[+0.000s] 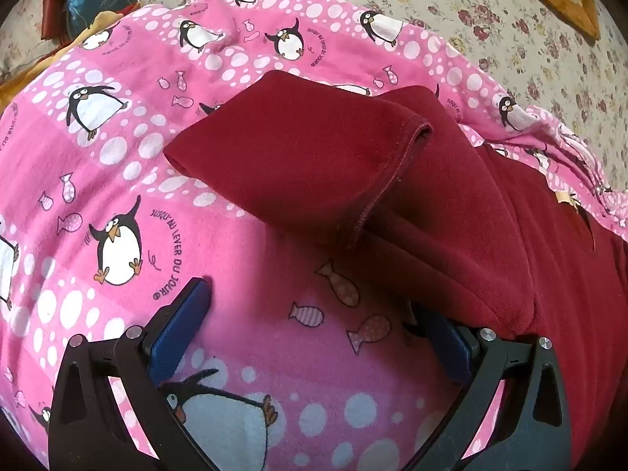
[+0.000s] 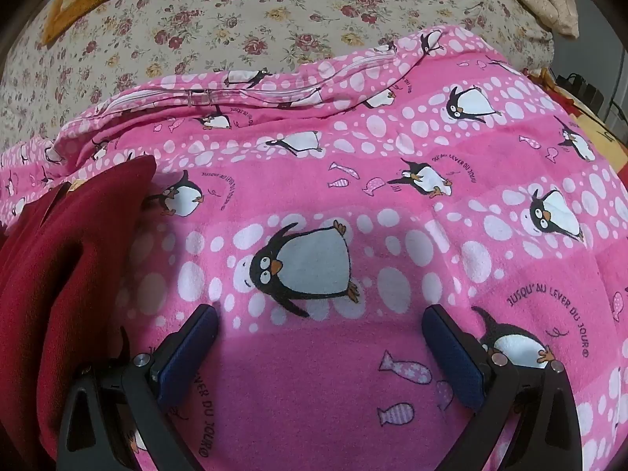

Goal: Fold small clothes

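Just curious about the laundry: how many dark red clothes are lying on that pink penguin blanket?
1: the dark red garment lies on the pink penguin blanket, at the right wrist view's left edge. More could lie outside both views.

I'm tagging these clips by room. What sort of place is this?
Probably a bedroom: the dark red garment lies on a pink penguin-print cover with a zip, spread over a floral sheet as on a bed.
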The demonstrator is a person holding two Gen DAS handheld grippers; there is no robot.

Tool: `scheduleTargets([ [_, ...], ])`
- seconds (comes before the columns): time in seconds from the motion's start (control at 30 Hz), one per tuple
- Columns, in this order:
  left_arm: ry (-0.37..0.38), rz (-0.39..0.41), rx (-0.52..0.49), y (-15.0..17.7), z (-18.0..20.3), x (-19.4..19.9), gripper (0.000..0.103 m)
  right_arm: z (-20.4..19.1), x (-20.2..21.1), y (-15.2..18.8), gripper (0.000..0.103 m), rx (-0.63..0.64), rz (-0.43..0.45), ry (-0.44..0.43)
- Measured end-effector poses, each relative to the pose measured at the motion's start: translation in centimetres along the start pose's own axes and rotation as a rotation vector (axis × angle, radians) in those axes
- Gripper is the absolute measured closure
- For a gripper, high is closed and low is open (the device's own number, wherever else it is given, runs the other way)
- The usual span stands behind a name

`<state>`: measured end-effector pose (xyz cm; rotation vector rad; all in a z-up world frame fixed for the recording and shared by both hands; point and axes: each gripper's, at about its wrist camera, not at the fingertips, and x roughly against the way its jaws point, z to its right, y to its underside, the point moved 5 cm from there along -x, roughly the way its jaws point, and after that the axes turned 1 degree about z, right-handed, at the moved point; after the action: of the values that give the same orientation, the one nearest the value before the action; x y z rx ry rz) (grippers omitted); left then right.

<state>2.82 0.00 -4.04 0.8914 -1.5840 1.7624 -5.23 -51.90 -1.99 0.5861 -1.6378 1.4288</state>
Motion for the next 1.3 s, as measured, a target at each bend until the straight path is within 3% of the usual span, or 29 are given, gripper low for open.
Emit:
scheduleTargets([
  [0.33,-0.016,-0.056,-0.034,2.1,1.0,2.8,0.001,0.0,-0.6,-0.6,0.000,-0.002,-0.040,-0.042],
  [0.47,-0.019,-0.027,-0.042,3.2,2.0,5.1,0.001,-0.3,-1.2,-1.0,0.000,0.011,-0.126,-0.059],
  [0.67,0.035,0.039,-0.071,2.9,4.8,9.7,0.001,-0.8,-0.7,-0.8,0.001,-0.026,-0.143,-0.006],
  [0.77,0.071,0.071,-0.089,2.6,6.3,11.8,0.001,-0.9,2.3,-0.5,0.004,-0.068,-0.118,-0.056],
  [0.87,0.097,0.089,-0.111,2.5,7.8,13.2,0.001,-1.5,6.2,-0.4,0.004,-0.012,-0.053,-0.040],
  [1.3,0.206,0.094,-0.239,5.4,14.1,16.5,0.001,-0.7,22.9,0.4,0.004,0.132,0.127,-0.139],
])
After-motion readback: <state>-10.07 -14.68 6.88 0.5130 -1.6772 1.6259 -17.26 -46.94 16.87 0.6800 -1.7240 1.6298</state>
